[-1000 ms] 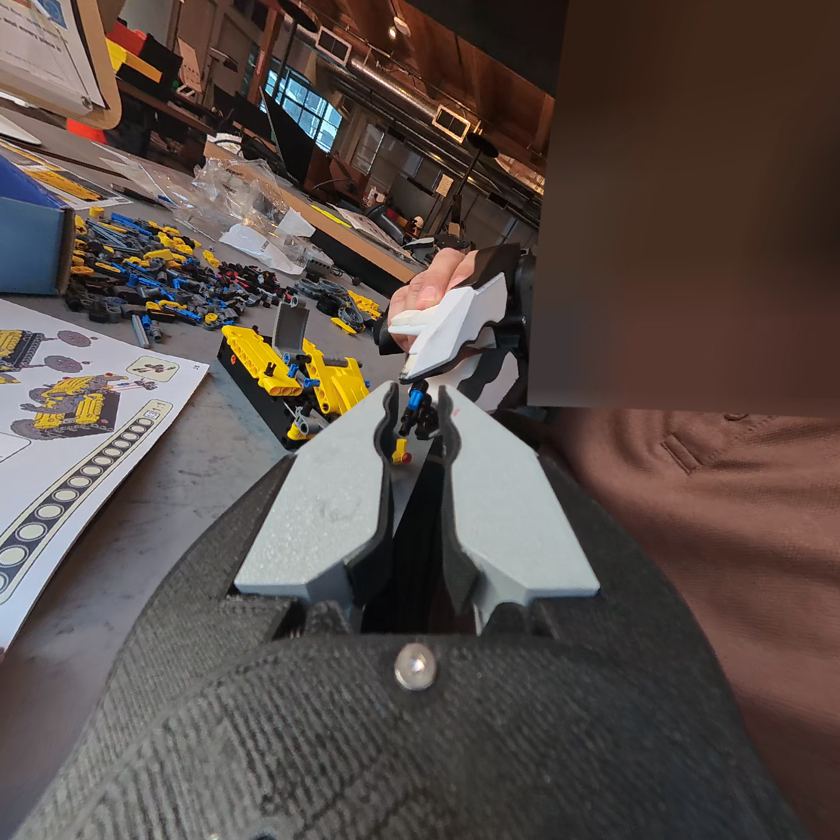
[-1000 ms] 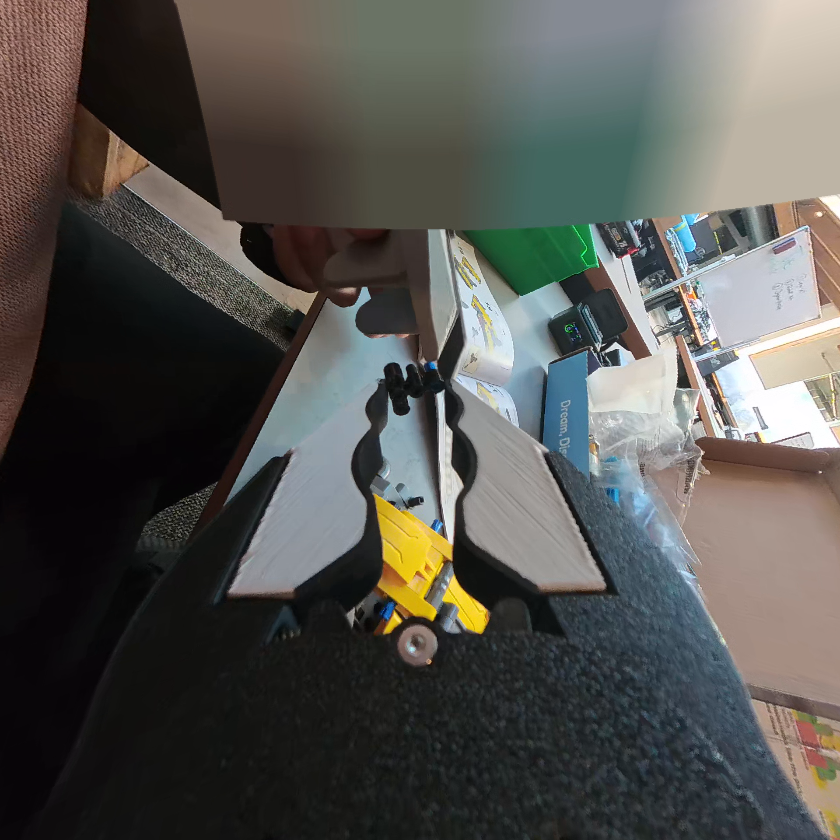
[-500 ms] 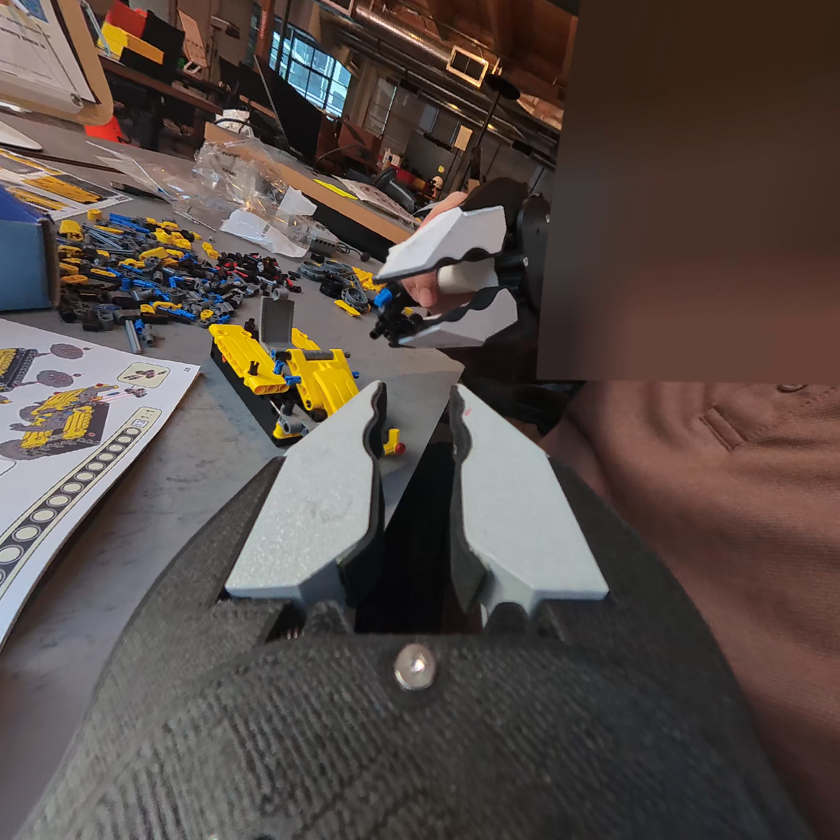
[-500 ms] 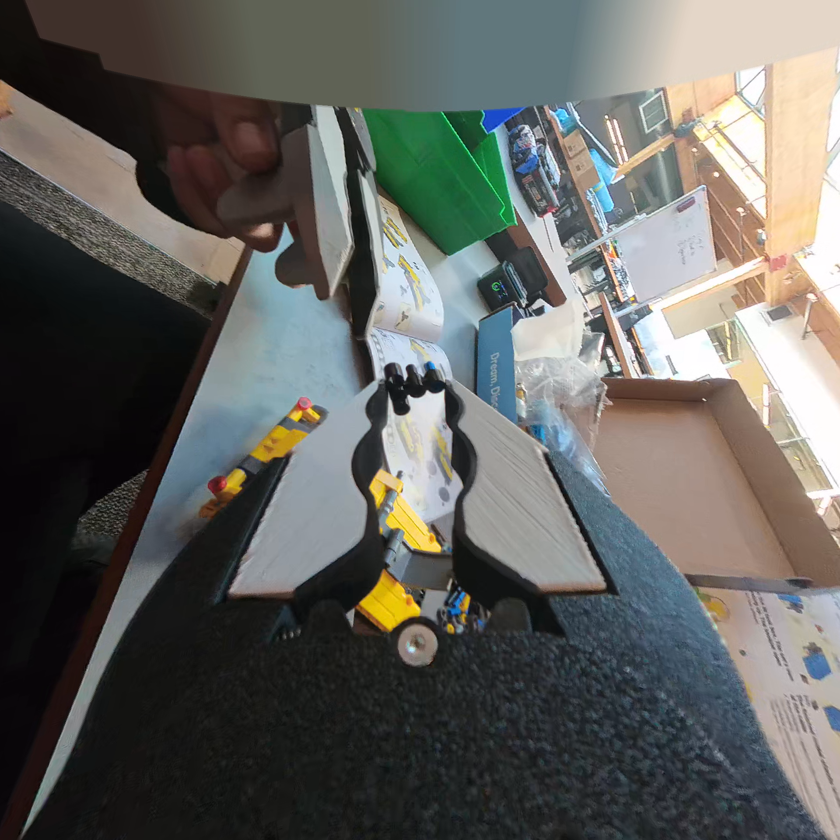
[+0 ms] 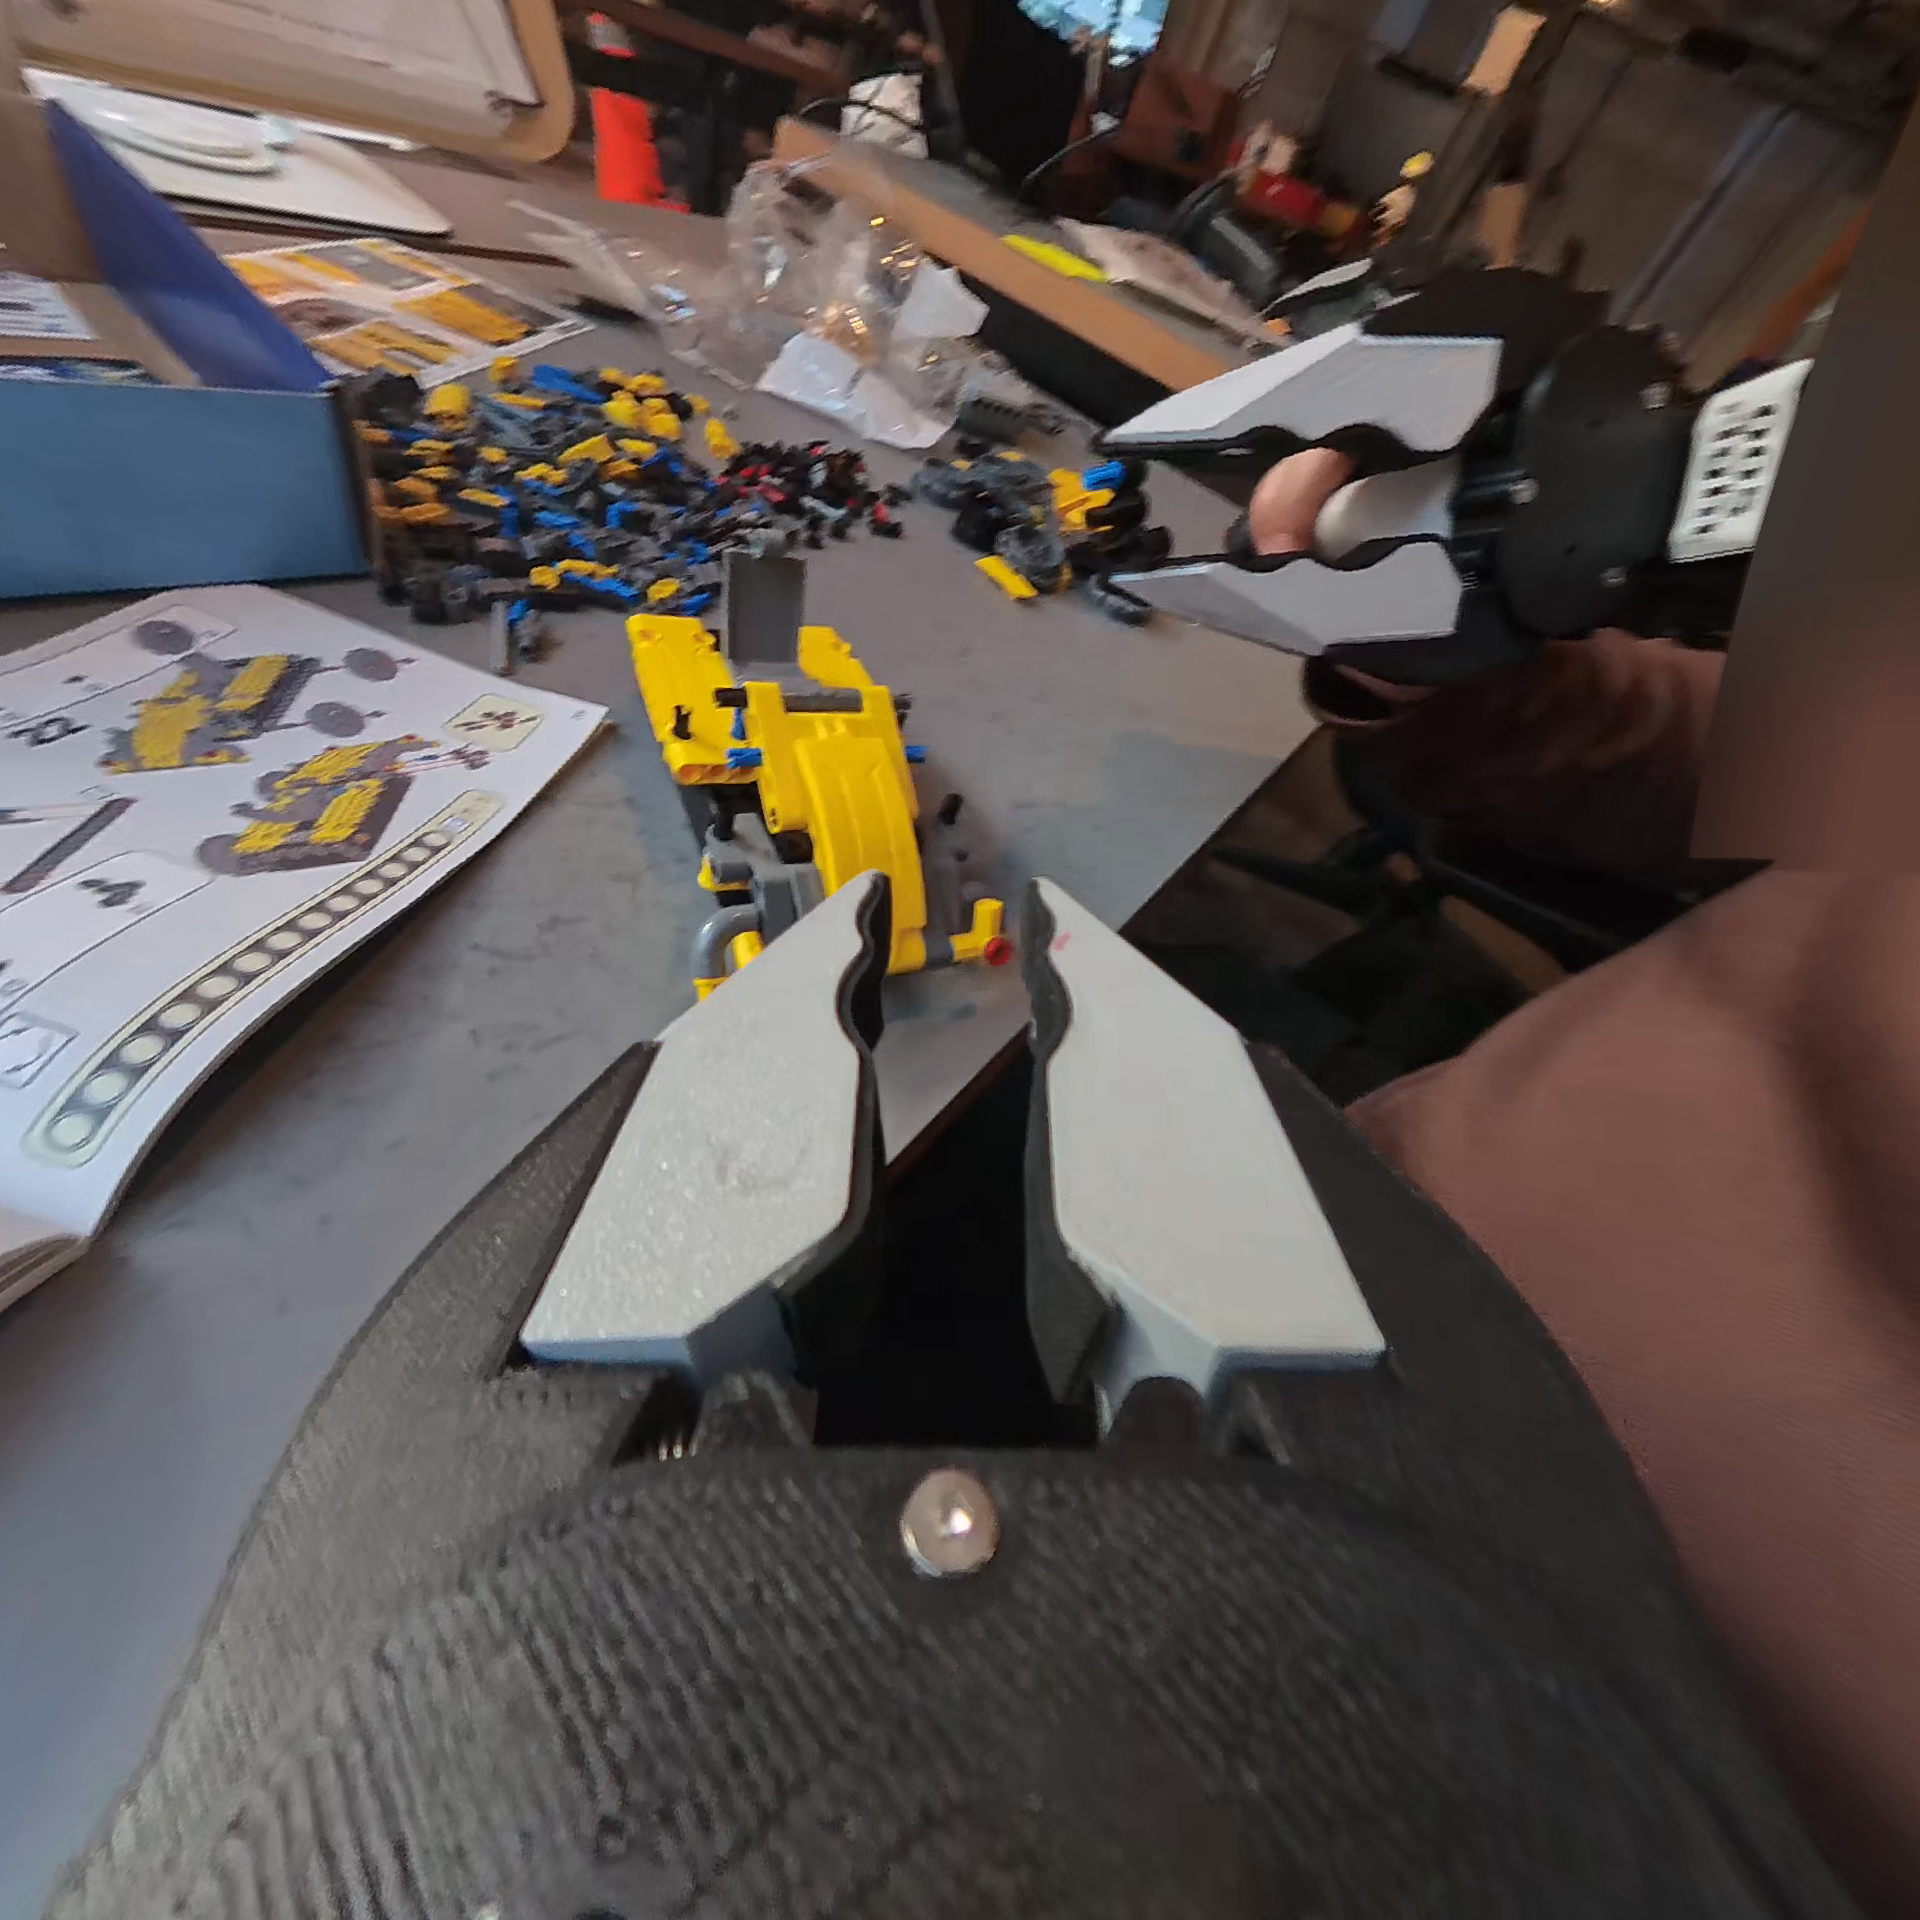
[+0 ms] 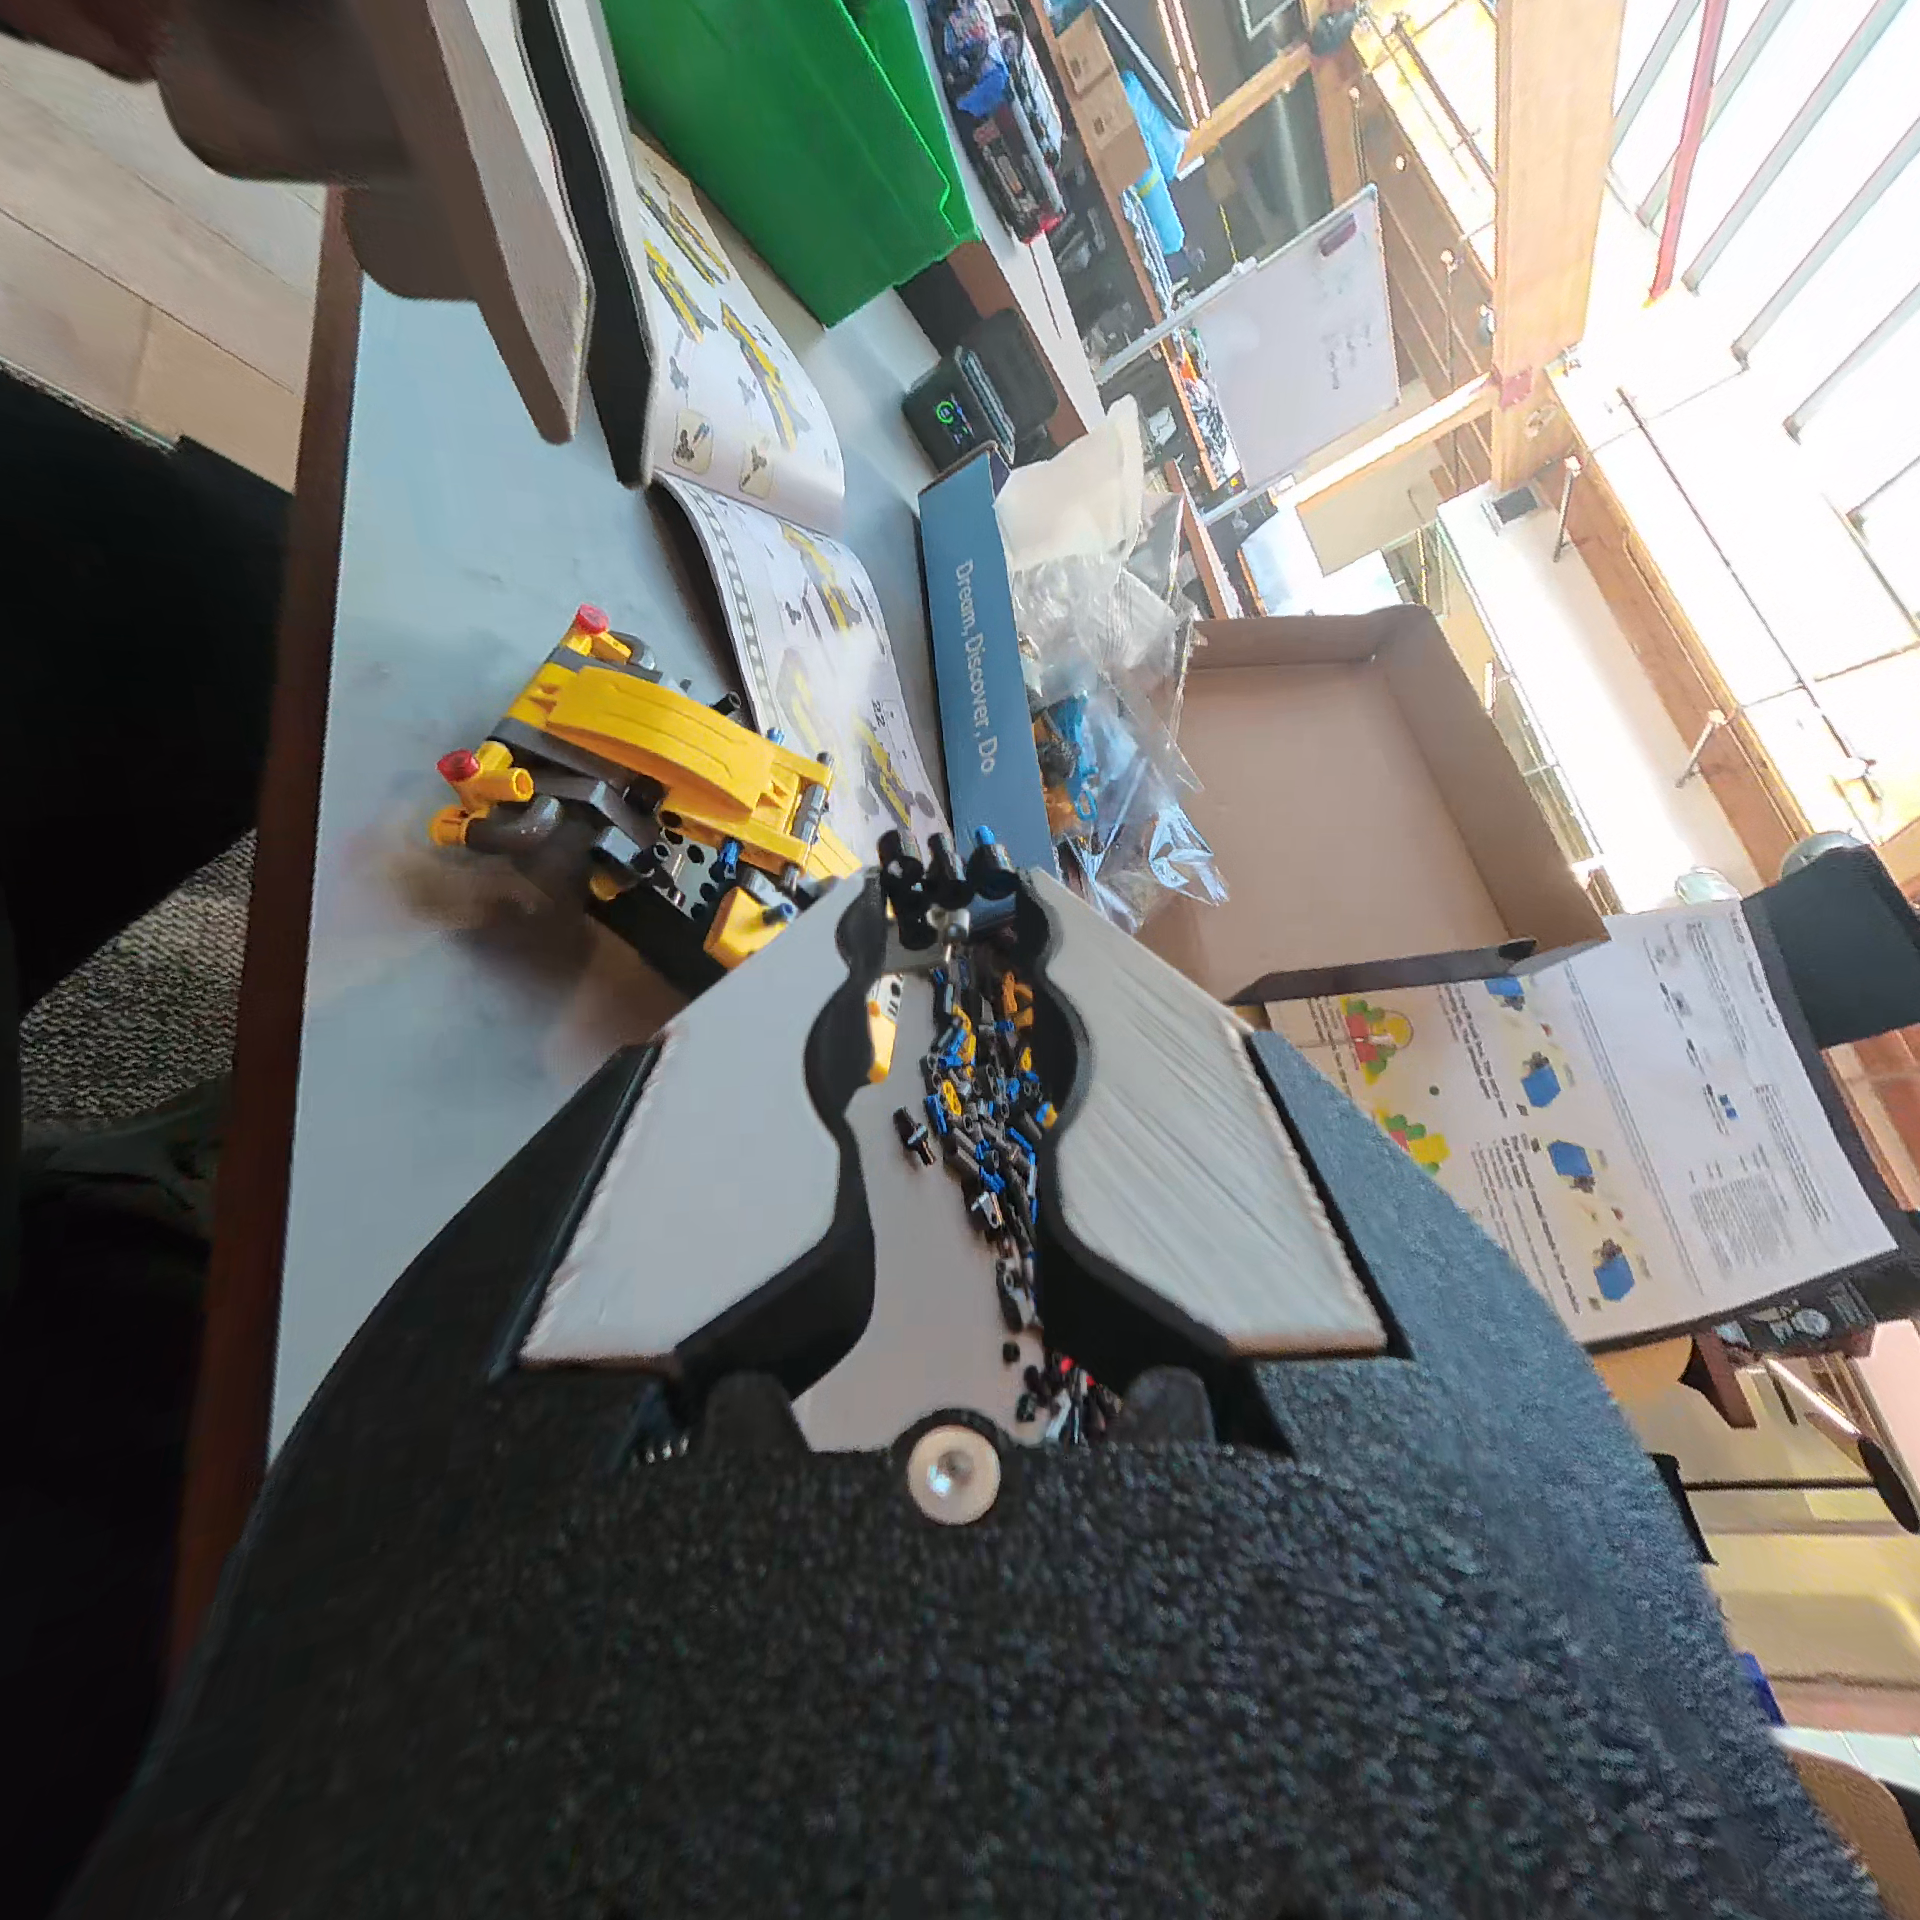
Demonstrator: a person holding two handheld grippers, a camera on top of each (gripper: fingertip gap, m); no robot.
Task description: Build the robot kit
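A smooth grey desk [image 5: 312,1122] with a dark wooden edge carries everything. On it lies an open, glossy paper instruction booklet [image 5: 239,831], its pages printed with yellow vehicle diagrams, and behind that stands a flat blue cardboard box [image 5: 177,488]. Beside the box spreads a loose pile of small plastic building pieces [image 5: 582,488], yellow, blue, black and grey. Near the desk's front edge sits a half-built yellow and dark grey plastic brick vehicle [image 5: 821,790], with curved smooth panels and red-tipped pins.

The left gripper [image 5: 951,935], matte grey fingers with wavy black pads on a ribbed black body, hovers just short of the vehicle, fingers released and holding nothing. The right gripper [image 6: 951,894], of the same build, is raised above the loose pieces and pinches a small black plastic connector with blue pins [image 6: 940,868] between its fingertips.
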